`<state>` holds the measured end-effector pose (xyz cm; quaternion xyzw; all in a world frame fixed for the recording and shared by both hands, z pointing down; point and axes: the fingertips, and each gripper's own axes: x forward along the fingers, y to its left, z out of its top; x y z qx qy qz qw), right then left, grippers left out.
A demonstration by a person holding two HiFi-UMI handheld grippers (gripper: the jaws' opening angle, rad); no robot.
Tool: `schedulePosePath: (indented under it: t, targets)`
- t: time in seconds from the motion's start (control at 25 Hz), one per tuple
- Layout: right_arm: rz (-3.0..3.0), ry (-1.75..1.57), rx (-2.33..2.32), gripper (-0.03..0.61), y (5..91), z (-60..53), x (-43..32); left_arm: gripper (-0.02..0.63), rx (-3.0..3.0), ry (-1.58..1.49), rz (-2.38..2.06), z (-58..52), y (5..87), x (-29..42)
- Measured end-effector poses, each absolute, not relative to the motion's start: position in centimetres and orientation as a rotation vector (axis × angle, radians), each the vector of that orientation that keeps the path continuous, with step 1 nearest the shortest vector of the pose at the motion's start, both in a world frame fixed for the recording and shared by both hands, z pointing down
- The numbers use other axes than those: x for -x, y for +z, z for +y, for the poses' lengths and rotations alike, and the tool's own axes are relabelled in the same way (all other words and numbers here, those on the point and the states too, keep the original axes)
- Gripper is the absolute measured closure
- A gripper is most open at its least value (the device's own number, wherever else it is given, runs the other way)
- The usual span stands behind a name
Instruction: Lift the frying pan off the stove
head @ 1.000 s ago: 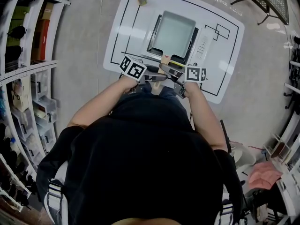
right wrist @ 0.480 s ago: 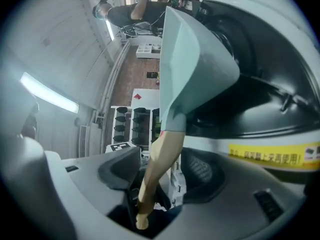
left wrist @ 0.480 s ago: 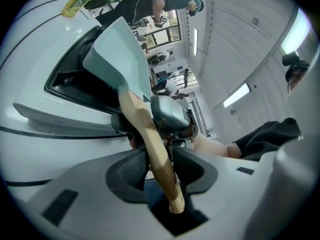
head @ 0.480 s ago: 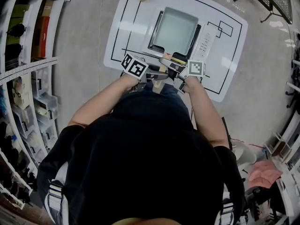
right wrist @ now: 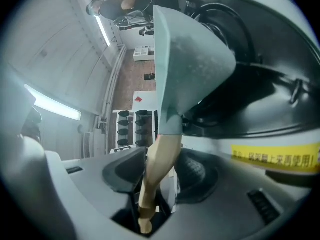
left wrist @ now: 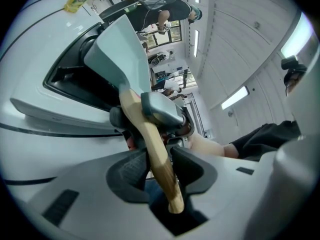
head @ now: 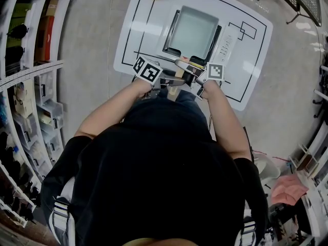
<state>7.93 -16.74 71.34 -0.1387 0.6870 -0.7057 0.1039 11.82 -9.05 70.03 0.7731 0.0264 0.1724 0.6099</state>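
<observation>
Fingers (left wrist: pixel 129 170) closing on wooden handle (left wrist: pixel 150 143) of pale-green pan (head: pixel 192 27).

The person wears a black short-sleeved top (head: pixel 159 173) with the forearms left bare, and dark blue trousers (head: pixel 178 97) show just beyond it. Grey-and-white webbing straps with black buckles (head: pixel 60 214) lie over both shoulders. Each gripper carries a white cube printed with black square markers, the left cube (head: pixel 147 69) and the right cube (head: pixel 214 72). The left gripper (left wrist: pixel 159 166) is a smooth pale grey moulded shell with a dark rectangular slot (left wrist: pixel 62 206) and dark ribbed pads (left wrist: pixel 131 170). Its jaws are closing on the pale wooden pan handle (left wrist: pixel 157 149). The right gripper (right wrist: pixel 159 171) has the same grey shell and a dimpled dark pad (right wrist: pixel 192 171), and its jaws are closing with that handle between them.
</observation>
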Motion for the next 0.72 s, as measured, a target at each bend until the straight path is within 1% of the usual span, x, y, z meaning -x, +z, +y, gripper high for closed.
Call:
schedulePosePath:
  t: [0.08, 0.72]
  targets:
    - [2.017, -2.088, 0.406, 0.408, 71.37, -16.71, -7.89, 0.471, -1.785, 0.395, 0.065, -9.01, 70.13, -11.79]
    - [1.924, -2.149, 0.402, 0.433, 71.56, -16.45, -8.02, 0.479, -1.754, 0.393, 0.103, -8.79, 69.70, -11.94]
